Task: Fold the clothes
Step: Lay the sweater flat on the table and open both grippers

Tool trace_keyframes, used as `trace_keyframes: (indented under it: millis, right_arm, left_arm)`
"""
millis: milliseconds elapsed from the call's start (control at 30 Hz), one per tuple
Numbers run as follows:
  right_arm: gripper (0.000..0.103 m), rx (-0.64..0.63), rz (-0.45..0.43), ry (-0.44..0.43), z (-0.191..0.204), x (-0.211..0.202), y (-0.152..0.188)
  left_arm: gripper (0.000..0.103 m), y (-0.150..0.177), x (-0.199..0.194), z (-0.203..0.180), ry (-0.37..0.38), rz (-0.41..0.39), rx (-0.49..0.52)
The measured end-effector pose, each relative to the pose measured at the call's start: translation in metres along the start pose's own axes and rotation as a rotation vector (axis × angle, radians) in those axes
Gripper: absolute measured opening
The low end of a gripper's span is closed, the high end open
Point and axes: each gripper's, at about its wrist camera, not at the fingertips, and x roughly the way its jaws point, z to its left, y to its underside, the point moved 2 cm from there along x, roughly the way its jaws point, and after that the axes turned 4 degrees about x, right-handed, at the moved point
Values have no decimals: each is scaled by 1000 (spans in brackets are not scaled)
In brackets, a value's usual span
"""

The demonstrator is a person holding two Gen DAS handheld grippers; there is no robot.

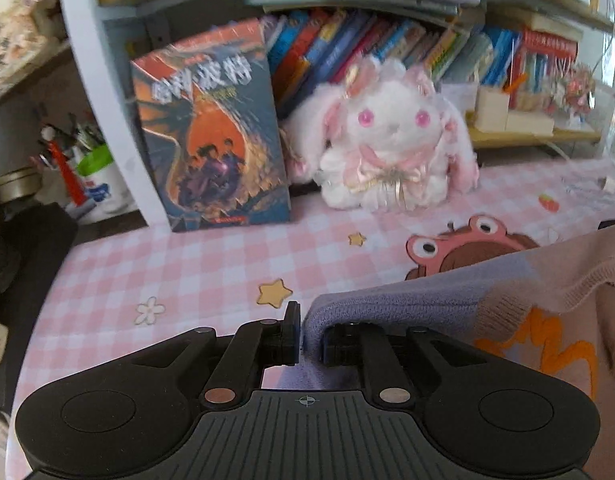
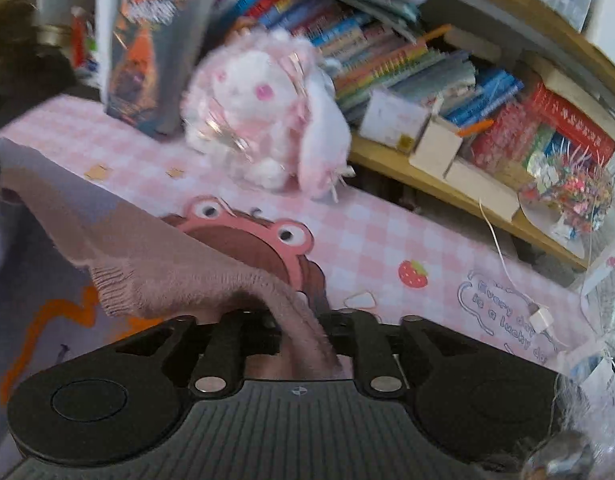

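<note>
At nine o'clock in the left wrist view a cup of pens (image 1: 77, 152) stands beyond the white shelf post (image 1: 103, 92). Next comes a book (image 1: 211, 128) standing upright on the desk (image 1: 187, 272), whose cover is pink check with stars. Just right of the book sits a white and pink plush rabbit (image 1: 391, 140), with a row of books (image 1: 387, 48) on the shelf behind it at twelve o'clock. A pink frog print (image 1: 459, 240) shows on the desk cover at three o'clock, partly under the sweater (image 1: 487, 300).

The left gripper (image 1: 309, 334) pinches the lilac edge of the sweater at six o'clock; the cloth folds over its right finger and runs off toward three o'clock, where it turns pink with orange stitching.

In the right wrist view the sweater (image 2: 119, 248) hangs lifted above the desk (image 2: 387, 232) from nine o'clock to the centre. The right gripper (image 2: 303, 332) is pressed onto a pink fold of it at six o'clock. The rabbit (image 2: 263, 112) sits at twelve o'clock, and a strawberry print (image 2: 413, 274) lies right of centre. A white cable with a plug (image 2: 541, 314) lies on the desk at four o'clock.
</note>
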Motion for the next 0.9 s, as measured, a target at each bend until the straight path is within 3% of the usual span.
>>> trace_keyframes:
  millis: [33,67,133,167,200,267,500,700,900]
  right_arm:
    - [29,-7,11,24,0,8,1]
    - [32,-13,21,46,0,15,2]
    - [54,-24,27,65,1,19,7]
    - [58,-24,24,60,1,17,12]
    - [62,-24,20,56,0,15,17]
    - [65,-20,14,53,-1,5,33]
    - [68,-2,-13,69,-2,-57,109]
    - [65,117,29,84,-11,-93,167]
    - [61,267,65,95,-23,-112,200]
  left_arm:
    - [18,1,5,-1,4,14,9]
    - [28,3,8,-3,-1,23,20]
    - [50,9,9,-5,-9,26,44]
    - [63,14,7,-5,-13,21,53]
    - [68,19,2,-3,-21,12,57]
    - [69,31,-9,0,-37,-8,59]
    - [73,105,-72,14,-149,-21,-73]
    - [73,172,-115,2,-181,15,-170]
    - [73,195,-135,-19,-206,21,-96]
